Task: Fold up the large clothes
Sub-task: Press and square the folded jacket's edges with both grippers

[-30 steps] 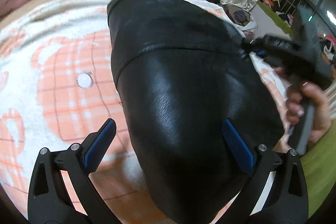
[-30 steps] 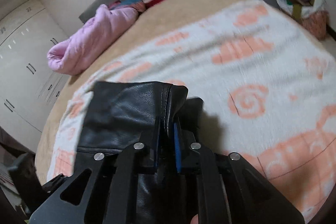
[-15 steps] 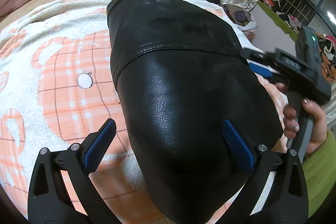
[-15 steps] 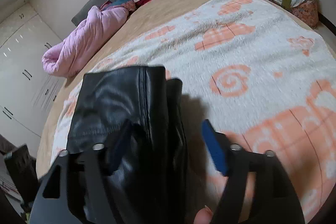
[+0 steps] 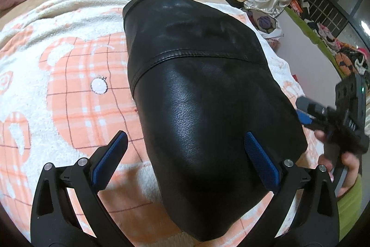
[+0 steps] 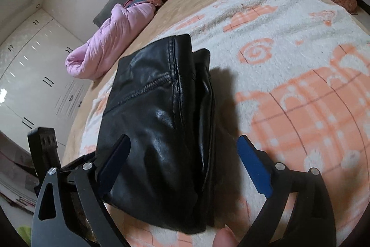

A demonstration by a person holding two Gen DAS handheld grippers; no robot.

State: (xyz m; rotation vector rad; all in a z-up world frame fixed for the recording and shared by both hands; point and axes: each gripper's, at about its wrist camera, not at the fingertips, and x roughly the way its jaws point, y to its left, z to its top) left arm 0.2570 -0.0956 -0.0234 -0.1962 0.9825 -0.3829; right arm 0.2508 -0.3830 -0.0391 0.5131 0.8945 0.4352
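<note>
Now the right gripper (image 6: 182, 166) had just been opening, its jaws spread wide and empty above the folded black leather jacket (image 5: 203, 94) on the blanket (image 5: 69, 75). Left gripper (image 5: 182, 159) sat released too, 1 pad over the bundle; best to back away level and leave the fold undisturbed.

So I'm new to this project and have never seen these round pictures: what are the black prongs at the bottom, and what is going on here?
No robot here: a person holds a hand tool with two fingers in each hand, and a wide-angle camera on each tool looks along its fingers. In the left tool's view you see the left gripper open, and at the edge the person's hand with the other tool. In the right tool's view the right gripper is open; its jaws have just been opening and grip nothing. A folded black leather garment lies on an orange-and-white blanket on a bed. A pink quilt lies further back.
</note>
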